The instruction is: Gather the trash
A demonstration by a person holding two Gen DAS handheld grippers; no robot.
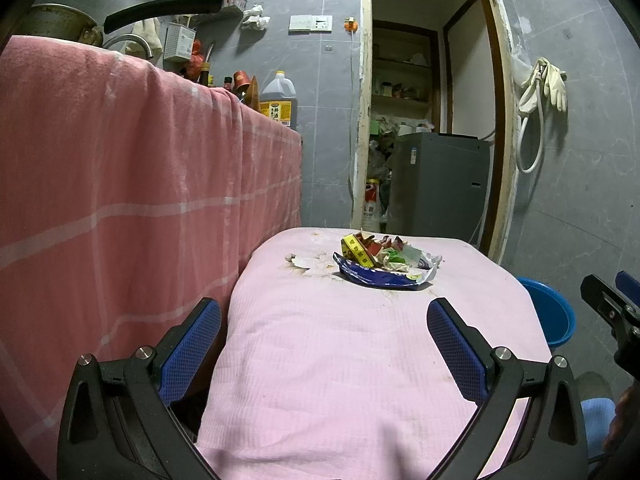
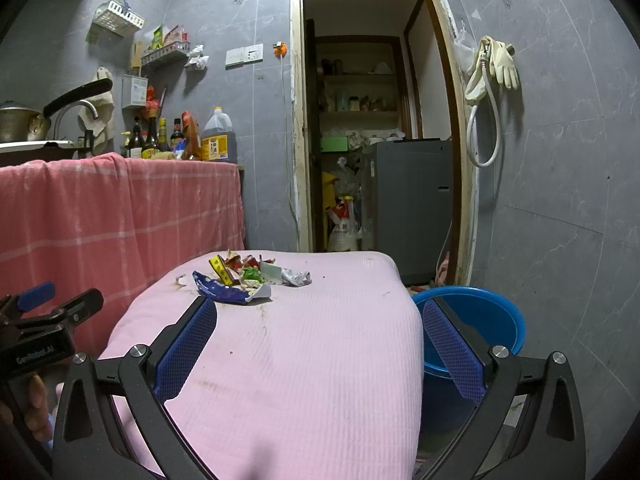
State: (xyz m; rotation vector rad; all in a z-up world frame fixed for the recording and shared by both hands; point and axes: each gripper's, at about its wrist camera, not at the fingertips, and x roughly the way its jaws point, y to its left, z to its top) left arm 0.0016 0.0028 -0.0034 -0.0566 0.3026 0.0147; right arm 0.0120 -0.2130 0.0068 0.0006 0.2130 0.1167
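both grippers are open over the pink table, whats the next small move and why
Probably ease the right gripper forward toward the trash pile. Both it and the left gripper are open and empty, well short of the wrappers at the far end of the pink cloth, and the blue bucket sits on the right gripper's side.

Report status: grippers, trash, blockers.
Left gripper and right gripper open, empty. Trash pile untouched at far end of pink table. Blue bucket beside table. Path unobstructed.

Bare pink tabletop [image 2: 304,360] before trash pile [image 2: 248,278], red-draped counter [image 2: 120,216] left, blue bucket [image 2: 496,320] right
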